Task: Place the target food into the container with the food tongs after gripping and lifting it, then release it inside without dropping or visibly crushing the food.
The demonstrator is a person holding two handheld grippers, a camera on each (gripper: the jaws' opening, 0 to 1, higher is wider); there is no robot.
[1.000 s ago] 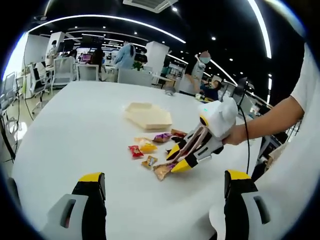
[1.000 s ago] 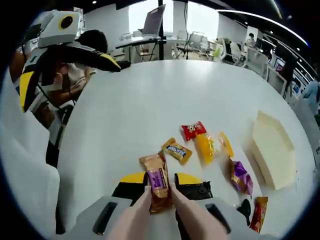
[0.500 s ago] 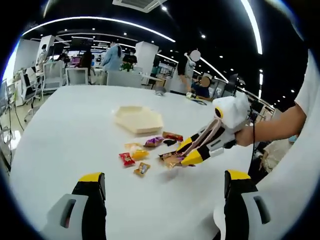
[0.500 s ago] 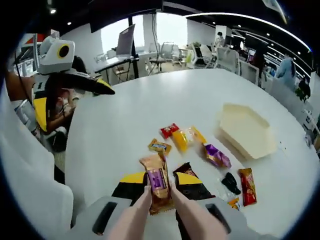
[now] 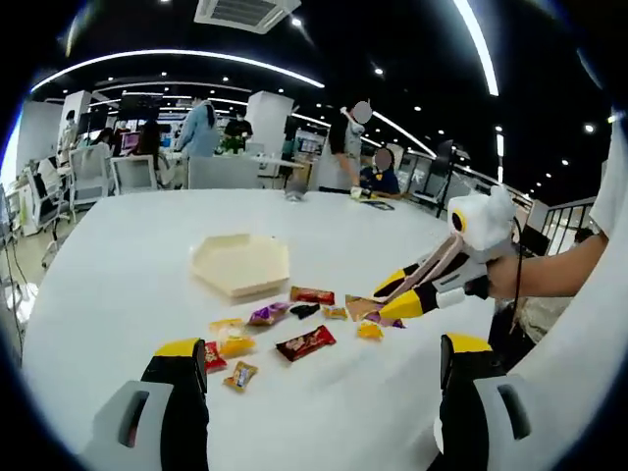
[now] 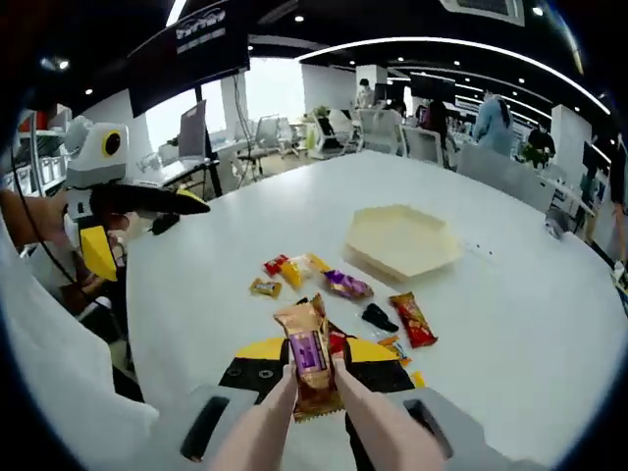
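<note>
So in the right gripper view, the right gripper (image 6: 312,378) has its pink tong tips (image 6: 280,397) pinched on a brown snack packet with a purple label (image 6: 310,355) — the packet stands upright between them, sticking out toward 12 o'clock from the jaws, held up above the round white table (image 6: 530,324); the cream hexagonal tray (image 6: 402,238) sits further off at about 1 o'clock, well apart from the packet. Between them is a scatter of small wrapped snacks, including a red oblong packet (image 6: 413,319) and a purple wrapper (image 6: 344,284).

In the left gripper view, the same gripper (image 5: 388,294) comes in from 3 o'clock, packet (image 5: 365,306) at its tips, hanging over the snack pile; the tray (image 5: 240,265) is at roughly 10 o'clock from it. The left gripper (image 5: 319,368) has its jaws spread wide with nothing between them; a dark red wrapper (image 5: 305,342) lies on the table between them.
</note>
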